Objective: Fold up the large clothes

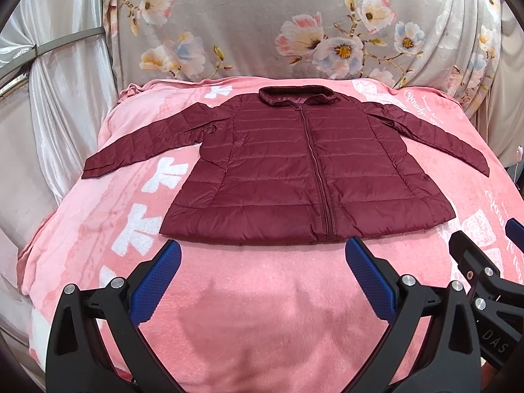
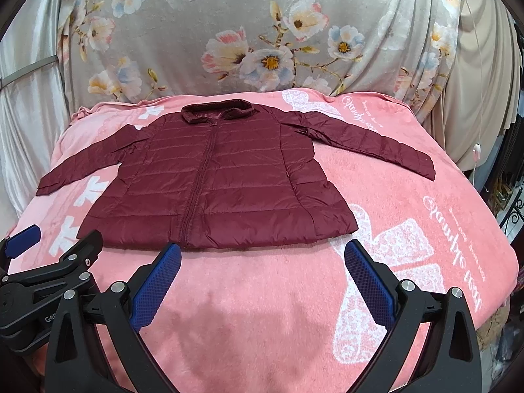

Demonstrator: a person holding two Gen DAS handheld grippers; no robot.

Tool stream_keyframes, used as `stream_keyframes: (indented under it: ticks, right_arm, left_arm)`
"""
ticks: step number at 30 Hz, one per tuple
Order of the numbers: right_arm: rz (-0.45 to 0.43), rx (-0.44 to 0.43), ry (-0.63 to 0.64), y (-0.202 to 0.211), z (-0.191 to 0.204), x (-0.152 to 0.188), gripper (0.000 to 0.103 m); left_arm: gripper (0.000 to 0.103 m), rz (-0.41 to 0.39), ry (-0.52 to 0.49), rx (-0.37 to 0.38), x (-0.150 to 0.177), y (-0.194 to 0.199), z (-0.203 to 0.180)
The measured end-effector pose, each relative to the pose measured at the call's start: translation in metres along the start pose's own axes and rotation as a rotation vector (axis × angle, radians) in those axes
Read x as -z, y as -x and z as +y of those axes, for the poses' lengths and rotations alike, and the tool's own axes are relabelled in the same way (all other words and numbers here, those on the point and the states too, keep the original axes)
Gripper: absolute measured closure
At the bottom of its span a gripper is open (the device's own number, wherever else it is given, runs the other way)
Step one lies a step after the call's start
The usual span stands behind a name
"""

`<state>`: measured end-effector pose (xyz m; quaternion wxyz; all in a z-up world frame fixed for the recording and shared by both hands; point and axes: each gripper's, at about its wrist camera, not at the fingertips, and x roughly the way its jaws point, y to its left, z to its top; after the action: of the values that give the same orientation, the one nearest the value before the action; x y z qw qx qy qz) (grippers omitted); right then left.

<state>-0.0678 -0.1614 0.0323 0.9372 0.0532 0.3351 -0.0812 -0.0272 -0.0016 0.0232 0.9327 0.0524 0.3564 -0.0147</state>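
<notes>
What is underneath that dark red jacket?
The jacket lies flat, zipped, on a pink blanket with white patterns. The blanket part beneath it, and whatever the blanket covers, is hidden.

A pink blanket [image 1: 262, 311] with white prints spreads beneath and ahead of the hand-held gripper; beyond it hangs a grey flowered sheet [image 1: 262, 16], with pale satin curtains [image 1: 65, 98] at far left
</notes>
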Motion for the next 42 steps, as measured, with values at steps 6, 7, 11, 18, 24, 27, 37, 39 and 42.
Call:
stream_keyframes:
  ticks: [6,7,11,18,24,27,37,39,42]
  right_arm:
    - [-0.014,-0.010,0.004,0.007,0.001,-0.006,0.005]
    - [-0.016,-0.013,0.004,0.008,0.000,-0.007,0.005]
    - [-0.027,-0.025,0.007,0.012,0.002,-0.011,0.005]
    - [-0.035,-0.029,0.009,0.014,0.005,-0.011,0.005]
    - [-0.035,-0.031,0.010,0.016,0.007,-0.009,0.005]
    - [-0.039,-0.038,0.012,0.018,0.009,-0.006,0.005]
    - [-0.049,-0.044,0.017,0.025,0.013,-0.002,0.005]
    - [-0.046,-0.044,0.016,0.024,0.013,-0.003,0.005]
    - [-0.047,-0.045,0.016,0.024,0.014,-0.002,0.005]
  left_arm:
    - [0.005,-0.008,0.006,-0.008,-0.006,0.007,0.000]
    - [0.005,-0.009,0.007,-0.009,-0.007,0.008,0.001]
    - [0.005,-0.024,0.013,-0.025,-0.009,0.015,0.003]
    - [0.005,-0.027,0.015,-0.032,-0.008,0.018,0.008]
    - [0.006,-0.027,0.020,-0.034,-0.005,0.020,0.010]
    - [0.005,-0.030,0.024,-0.037,0.000,0.022,0.013]
    - [0.006,-0.036,0.035,-0.044,0.002,0.028,0.018]
    - [0.006,-0.036,0.033,-0.044,0.002,0.028,0.018]
    - [0.006,-0.037,0.032,-0.044,0.002,0.028,0.018]
